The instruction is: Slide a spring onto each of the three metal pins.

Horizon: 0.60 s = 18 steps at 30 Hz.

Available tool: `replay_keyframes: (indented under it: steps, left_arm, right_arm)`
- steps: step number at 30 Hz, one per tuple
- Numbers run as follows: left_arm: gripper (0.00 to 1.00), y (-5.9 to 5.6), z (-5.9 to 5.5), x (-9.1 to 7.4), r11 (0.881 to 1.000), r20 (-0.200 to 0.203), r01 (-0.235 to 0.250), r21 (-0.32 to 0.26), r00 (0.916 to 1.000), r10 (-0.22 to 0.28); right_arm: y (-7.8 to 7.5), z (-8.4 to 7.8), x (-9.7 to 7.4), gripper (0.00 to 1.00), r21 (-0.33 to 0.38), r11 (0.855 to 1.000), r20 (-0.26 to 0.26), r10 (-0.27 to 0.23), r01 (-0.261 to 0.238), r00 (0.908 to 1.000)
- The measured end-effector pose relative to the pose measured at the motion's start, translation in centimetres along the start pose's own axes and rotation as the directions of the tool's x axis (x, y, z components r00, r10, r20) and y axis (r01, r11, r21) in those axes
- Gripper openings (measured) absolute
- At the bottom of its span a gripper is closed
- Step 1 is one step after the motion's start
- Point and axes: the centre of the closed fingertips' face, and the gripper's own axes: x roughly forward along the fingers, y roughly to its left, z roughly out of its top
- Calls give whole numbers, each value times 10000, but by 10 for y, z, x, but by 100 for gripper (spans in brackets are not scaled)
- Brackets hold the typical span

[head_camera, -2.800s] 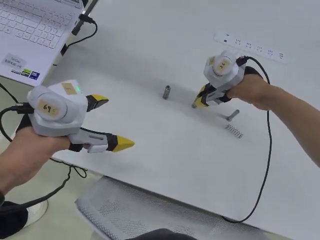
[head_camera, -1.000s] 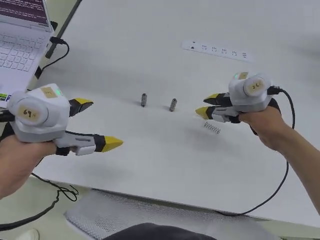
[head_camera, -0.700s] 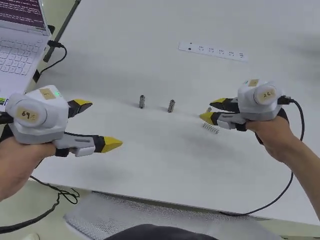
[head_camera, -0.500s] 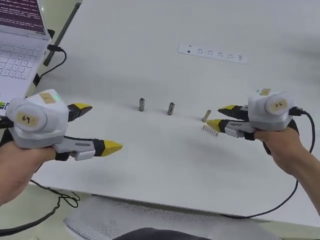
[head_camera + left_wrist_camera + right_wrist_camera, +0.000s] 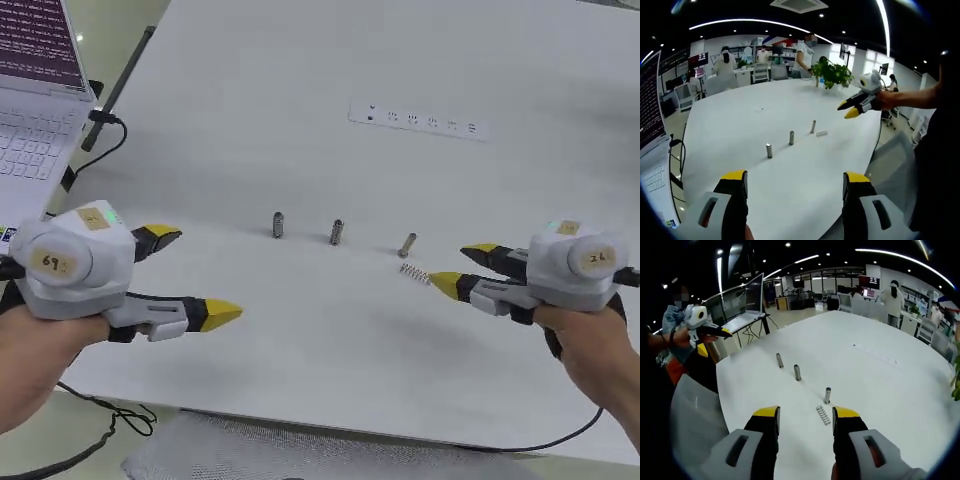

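Loose spring first, in the head view. Lies flat on the white table, just beside the bare pin, at its 6 o'clock. At 9 o'clock of that pin, in one row, both upright and each wearing a coil: middle pin, then end pin. Right gripper at 3 o'clock of the loose spring, near but apart. Hovers with jaws moderately spread, empty. Left gripper at 8 o'clock of the row, well apart. Gapes wide, grips nothing. Power strip at 12 o'clock, laptop at 10 o'clock.

Next, the left gripper view. Left gripper with own jaws up from 6 o'clock, set wide, empty. Ahead on the table, a row climbing toward 1 o'clock: end pin, middle pin, bare pin. Coils too small to make out. Loose spring at 4 o'clock of the bare pin, right gripper above it at 1 o'clock, jaws apart.

Last, the right gripper view. Right gripper moderately spread, holding nothing. Loose spring flat on the table between the two tips, nearer the 3 o'clock one. Bare pin at its 12 o'clock, middle pin and end pin off toward 11 o'clock, coils plain. Left gripper at 9 o'clock, jaws spread.
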Motion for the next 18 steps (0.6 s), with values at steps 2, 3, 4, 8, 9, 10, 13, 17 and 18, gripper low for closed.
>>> replay_keyframes:
  steps: [2,3,4,8,9,10,13,17,18]
  left_arm:
    - [75,-1,1,1,10000,-5,24,19,10000,-24]
    - [75,-1,1,1,10000,-11,39,33,10000,-39]
    - [75,-1,1,2,10000,-16,60,41,10000,-60]
    - [75,-1,2,3,9999,-40,102,78,9999,-102]
    - [75,-1,2,3,9999,-45,96,88,9999,-96]
    - [75,0,2,3,9999,-33,90,73,10000,-90]
    - [75,0,3,4,9999,-27,94,82,10000,-94]
    - [75,-1,2,5,9999,-61,139,96,9999,-139]
    - [75,-1,2,6,9998,-63,152,87,9999,-152]
  right_arm:
    - [2,-4,-4,43,71,10000,-52,-20,20,10000]
    - [3,-7,-6,44,130,9999,-63,-30,30,10000]
    - [3,-8,-7,44,162,9999,-55,-59,60,10000]
    - [3,-16,-15,46,417,9991,6,-117,117,9999]
    - [3,-18,-16,47,442,9989,-11,-122,123,9999]
    - [5,-21,-17,48,473,9988,-49,-125,127,9999]
    - [6,-26,-21,51,514,9986,-115,-146,152,9998]
    - [10,-29,-28,54,636,9975,-81,-302,307,9995]
    - [12,-29,-29,55,636,9973,-64,-360,363,9993]
